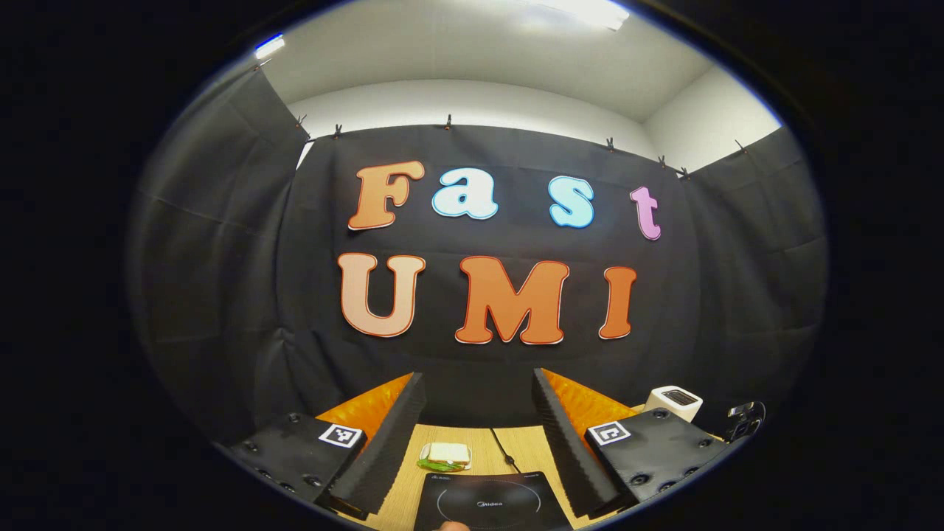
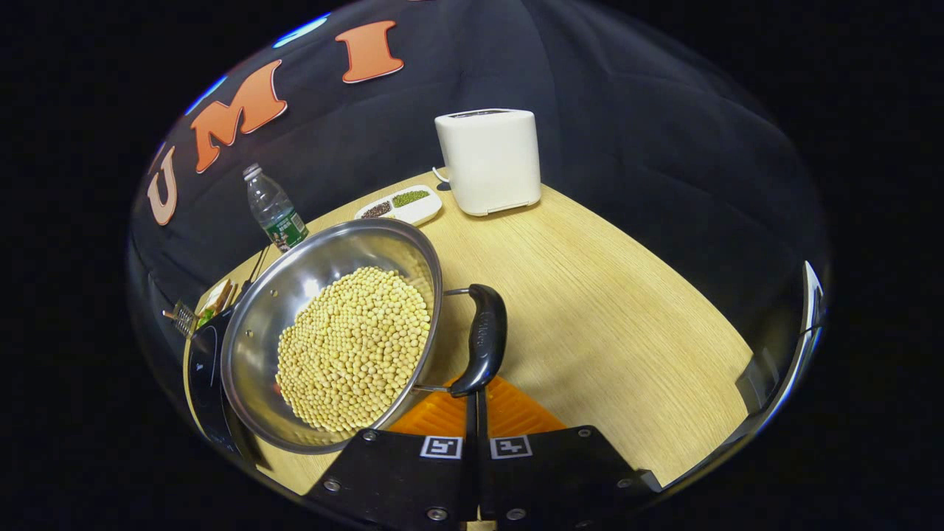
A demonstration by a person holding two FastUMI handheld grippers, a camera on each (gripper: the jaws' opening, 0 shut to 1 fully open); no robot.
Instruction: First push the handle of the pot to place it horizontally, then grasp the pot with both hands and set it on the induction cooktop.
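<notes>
A staged kitchen set inside a recording booth, not a real home: black cloth (image 1: 221,295) is clipped up as walls under a plain white ceiling (image 1: 472,51); a light wooden table (image 2: 605,310) carries kitchen goods. On it stand a white toaster (image 2: 490,158), a black induction cooktop (image 1: 490,503), a steel pot of soybeans (image 2: 332,332), a divided dish of grains (image 2: 400,203) and a water bottle (image 2: 274,210).

A polished, mirror-bright metal pot (image 2: 332,324) holds matt, pale-yellow dried beans (image 2: 354,350); its handle (image 2: 483,339) is glossy black plastic on bare wire brackets. Under the pot, the table (image 2: 605,310) shows a light wood-grain finish with a soft sheen. Behind the pot stand a smooth, matt white plastic toaster (image 2: 490,158) and a clear plastic bottle (image 2: 274,209). The cooktop (image 1: 490,504) has a glossy black glass face. The left gripper (image 1: 479,420) fingers carry ribbed black pads (image 1: 387,442) on orange plastic.
</notes>
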